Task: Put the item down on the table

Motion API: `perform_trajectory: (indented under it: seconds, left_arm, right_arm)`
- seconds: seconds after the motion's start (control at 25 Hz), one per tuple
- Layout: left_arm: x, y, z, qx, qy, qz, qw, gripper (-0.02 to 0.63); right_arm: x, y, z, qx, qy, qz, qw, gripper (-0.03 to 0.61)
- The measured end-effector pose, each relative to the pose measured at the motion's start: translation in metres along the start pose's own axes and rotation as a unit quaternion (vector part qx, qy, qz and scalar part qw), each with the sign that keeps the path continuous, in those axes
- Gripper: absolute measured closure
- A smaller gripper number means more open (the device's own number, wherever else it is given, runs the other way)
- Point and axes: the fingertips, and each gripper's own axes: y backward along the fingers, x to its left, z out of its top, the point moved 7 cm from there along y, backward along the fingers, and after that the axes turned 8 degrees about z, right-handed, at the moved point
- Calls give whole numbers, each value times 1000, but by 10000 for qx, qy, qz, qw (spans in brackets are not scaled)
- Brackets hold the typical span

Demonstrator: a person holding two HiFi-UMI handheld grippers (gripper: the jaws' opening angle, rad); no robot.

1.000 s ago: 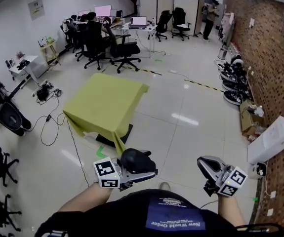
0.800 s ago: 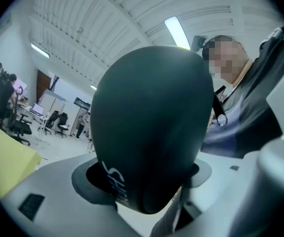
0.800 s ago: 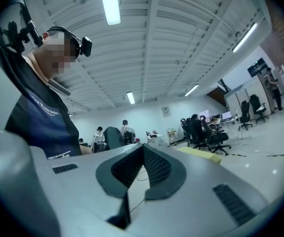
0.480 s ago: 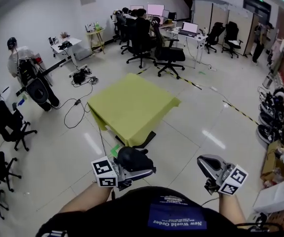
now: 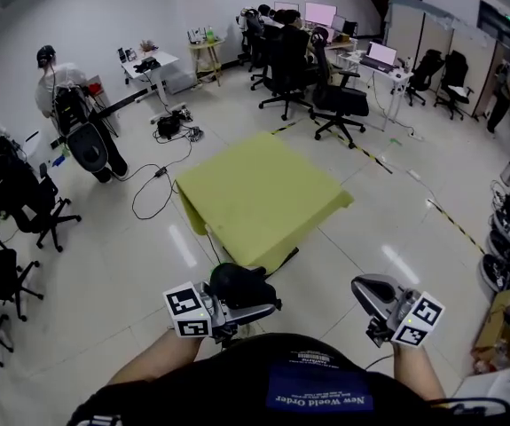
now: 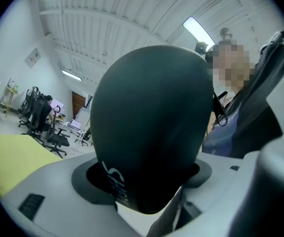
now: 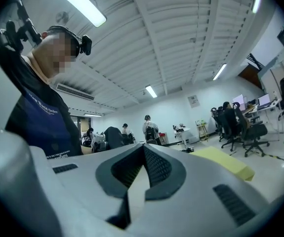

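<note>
A black rounded item [image 5: 241,285] with white lettering sits in my left gripper [image 5: 247,307], which is shut on it and held close to my chest. In the left gripper view the black item [image 6: 149,127] fills the middle and hides most of the room. My right gripper [image 5: 367,293] is shut with nothing in it, also low and close to my body; in the right gripper view its closed jaws [image 7: 142,169] point up toward the ceiling. The table [image 5: 259,193], covered in a yellow-green cloth, stands on the floor ahead of both grippers and is bare.
Black office chairs [image 5: 24,211] stand at the left and a person [image 5: 59,87] is by a desk there. Cables [image 5: 161,185] trail over the floor left of the table. Desks with monitors and chairs [image 5: 325,96] fill the back. Yellow-black floor tape [image 5: 450,220] runs at right.
The head view has swung, so the yellow-green table now lies at the centre and looks nearer. Both grippers keep their places and states; the black item stays held.
</note>
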Motion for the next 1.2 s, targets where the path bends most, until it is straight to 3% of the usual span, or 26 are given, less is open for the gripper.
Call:
perform_trajectory:
  seconds: [0.44,0.64,0.92,1.2]
  left_arm:
    - [187,48,63,158,-103,48,9998,275]
    - [252,53,84,198,-149,12,9997,275]
    - [298,25,98,194,-93,159,9996,275]
    - [328,-39,106,245,-152,834,9961,275]
  right_arm:
    - [-110,-178,19,-7,-50,-28,10000,591]
    - [-147,-234,22,-3,-68,8,10000,591]
    - [-208,-248,22,2,-285,87,9996,591]
    - [-303,-243,38,-60,-327,686,9971,591]
